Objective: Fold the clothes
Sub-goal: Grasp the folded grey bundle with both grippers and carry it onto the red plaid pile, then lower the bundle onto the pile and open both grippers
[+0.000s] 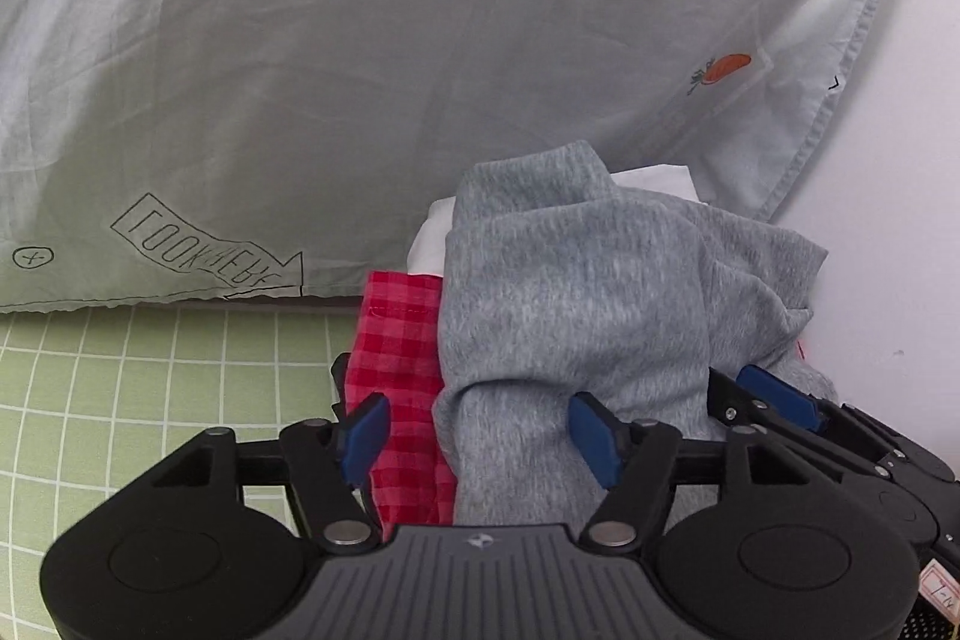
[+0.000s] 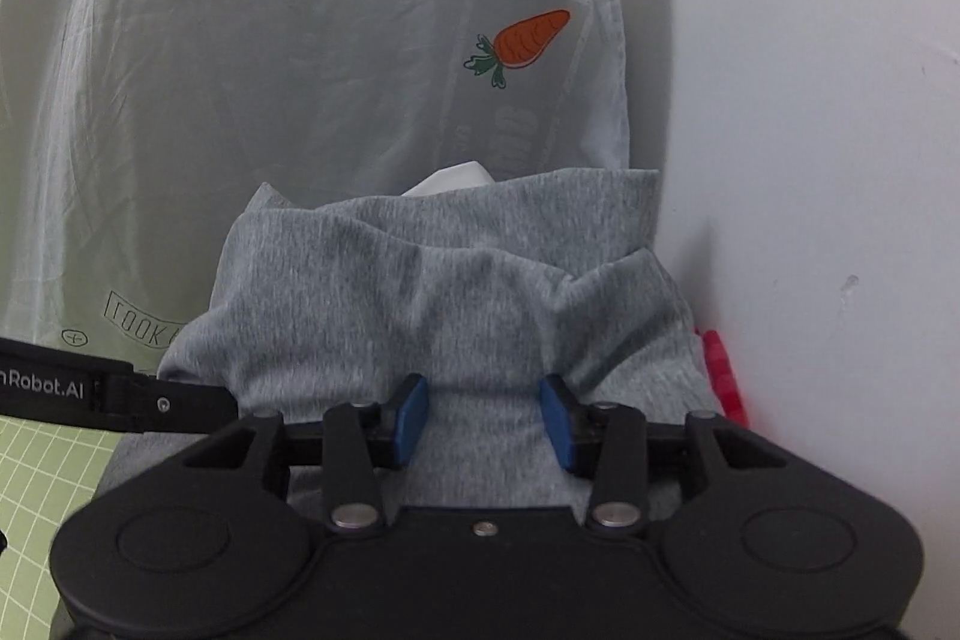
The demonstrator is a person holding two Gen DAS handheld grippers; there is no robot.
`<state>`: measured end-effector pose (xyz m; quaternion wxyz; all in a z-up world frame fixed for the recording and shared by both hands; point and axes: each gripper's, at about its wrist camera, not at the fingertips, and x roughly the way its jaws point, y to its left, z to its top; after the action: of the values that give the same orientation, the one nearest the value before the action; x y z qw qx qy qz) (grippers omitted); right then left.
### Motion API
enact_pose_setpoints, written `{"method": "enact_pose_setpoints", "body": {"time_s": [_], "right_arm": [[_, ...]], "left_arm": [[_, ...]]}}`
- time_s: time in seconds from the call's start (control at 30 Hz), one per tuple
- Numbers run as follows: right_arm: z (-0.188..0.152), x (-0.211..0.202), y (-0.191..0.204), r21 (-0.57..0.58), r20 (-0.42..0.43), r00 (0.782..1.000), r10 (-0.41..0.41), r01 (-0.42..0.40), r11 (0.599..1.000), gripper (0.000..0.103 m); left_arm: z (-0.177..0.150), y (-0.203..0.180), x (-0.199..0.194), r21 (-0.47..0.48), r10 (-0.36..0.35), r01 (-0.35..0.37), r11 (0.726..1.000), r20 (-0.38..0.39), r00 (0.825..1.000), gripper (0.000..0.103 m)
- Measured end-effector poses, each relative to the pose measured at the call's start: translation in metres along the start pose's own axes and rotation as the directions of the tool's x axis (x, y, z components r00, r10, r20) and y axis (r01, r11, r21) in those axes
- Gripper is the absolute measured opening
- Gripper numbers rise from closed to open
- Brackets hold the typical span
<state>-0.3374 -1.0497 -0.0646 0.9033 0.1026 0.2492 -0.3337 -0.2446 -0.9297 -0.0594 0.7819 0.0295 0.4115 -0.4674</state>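
Grey garment (image 2: 456,292): bunched in a heap just ahead of both claws, on top of a red check cloth (image 1: 399,340) and something white (image 1: 429,235), hard by the white wall (image 2: 810,160).
Right claw (image 2: 485,421): its jaws are part-way in, with a ridge of the grey garment between the blue pads (image 2: 411,418); it looks like a grip on that ridge.
Left claw (image 1: 480,436): jaws wide apart, straddling the near edges of the grey garment and the red check cloth, clamping neither.
Direction: the heap lies straight ahead of both claws and rises away toward the pale sheet (image 1: 300,70).
Nearer claw: the right one, already on the fabric.
Long axis: cannot tell while the garment is crumpled.
Desk (image 1: 120,388): green grid mat, free to the left of the heap.
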Motion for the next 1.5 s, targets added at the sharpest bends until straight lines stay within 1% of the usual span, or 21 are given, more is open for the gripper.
{"method": "enact_pose_setpoints", "body": {"time_s": [0.03,0.13,0.2,0.23,0.27,0.3,0.37,0.43,0.5,0.53,0.6,0.77,0.87,1.03,1.17,1.3,1.5], "right_arm": [[0.000,-0.001,0.000,0.006,-0.002,1.000,0.001,-0.001,1.000,0.044],[0.001,-0.003,0.003,0.007,-0.011,1.000,-0.007,0.008,1.000,0.046],[0.003,-0.010,0.004,0.014,-0.015,1.000,-0.017,0.017,1.000,0.048],[0.004,-0.014,0.004,0.017,-0.015,1.000,-0.023,0.024,1.000,0.051],[0.005,-0.019,0.004,0.020,-0.015,0.999,-0.031,0.031,0.999,0.057],[0.005,-0.027,0.006,0.016,-0.010,0.999,-0.045,0.045,0.999,0.062],[0.005,-0.043,0.007,0.014,0.002,0.997,-0.079,0.079,0.997,0.086],[0.005,-0.068,0.007,0.040,0.029,0.997,-0.073,0.072,0.997,0.095],[0.004,-0.093,0.010,0.068,0.054,0.996,-0.074,0.070,0.995,0.098],[0.002,-0.106,0.014,0.076,0.068,0.994,-0.080,0.075,0.994,0.101],[-0.001,-0.132,0.022,0.076,0.094,0.992,-0.089,0.082,0.994,0.102],[-0.014,-0.200,0.045,0.101,0.104,0.989,-0.102,0.092,0.991,0.103],[-0.024,-0.233,0.060,0.107,0.108,0.985,-0.133,0.121,0.987,0.103],[-0.051,-0.283,0.076,0.119,0.084,0.985,-0.154,0.143,0.982,0.103],[-0.075,-0.310,0.083,0.121,0.047,0.983,-0.175,0.168,0.978,0.103],[-0.101,-0.327,0.089,0.129,-0.007,0.984,-0.177,0.176,0.976,0.103],[-0.134,-0.343,0.095,0.137,-0.073,0.983,-0.167,0.176,0.975,0.103]], "left_arm": [[-0.001,0.002,0.001,-0.006,0.004,-0.004,1.000,0.000,1.000,0.078],[0.000,0.004,-0.004,-0.029,0.008,-0.008,1.000,-0.005,1.000,0.078],[0.001,0.001,-0.011,-0.015,0.030,-0.030,0.999,0.004,1.000,0.078],[0.000,-0.002,-0.016,-0.003,0.046,-0.046,0.999,0.013,0.999,0.079],[-0.002,-0.004,-0.023,0.007,0.062,-0.062,0.998,0.023,0.998,0.080],[-0.004,-0.005,-0.032,0.013,0.079,-0.080,0.997,0.038,0.996,0.084],[-0.009,-0.006,-0.055,0.016,0.105,-0.106,0.994,0.083,0.991,0.090],[-0.015,-0.006,-0.081,0.017,0.105,-0.108,0.994,0.126,0.986,0.099],[-0.025,-0.008,-0.103,0.043,0.106,-0.114,0.993,0.151,0.983,0.103],[-0.030,-0.010,-0.114,0.059,0.108,-0.119,0.991,0.161,0.981,0.103],[-0.041,-0.013,-0.135,0.091,0.112,-0.130,0.987,0.182,0.977,0.103],[-0.067,-0.020,-0.188,0.169,0.117,-0.159,0.973,0.233,0.965,0.103],[-0.083,-0.023,-0.217,0.204,0.121,-0.176,0.963,0.255,0.959,0.103],[-0.109,-0.019,-0.243,0.188,0.142,-0.186,0.964,0.225,0.964,0.103],[-0.131,-0.015,-0.262,0.178,0.153,-0.188,0.966,0.195,0.969,0.103],[-0.168,-0.012,-0.281,0.190,0.138,-0.165,0.968,0.144,0.980,0.103],[-0.200,0.005,-0.285,0.216,0.164,-0.179,0.960,0.083,0.983,0.103]]}}
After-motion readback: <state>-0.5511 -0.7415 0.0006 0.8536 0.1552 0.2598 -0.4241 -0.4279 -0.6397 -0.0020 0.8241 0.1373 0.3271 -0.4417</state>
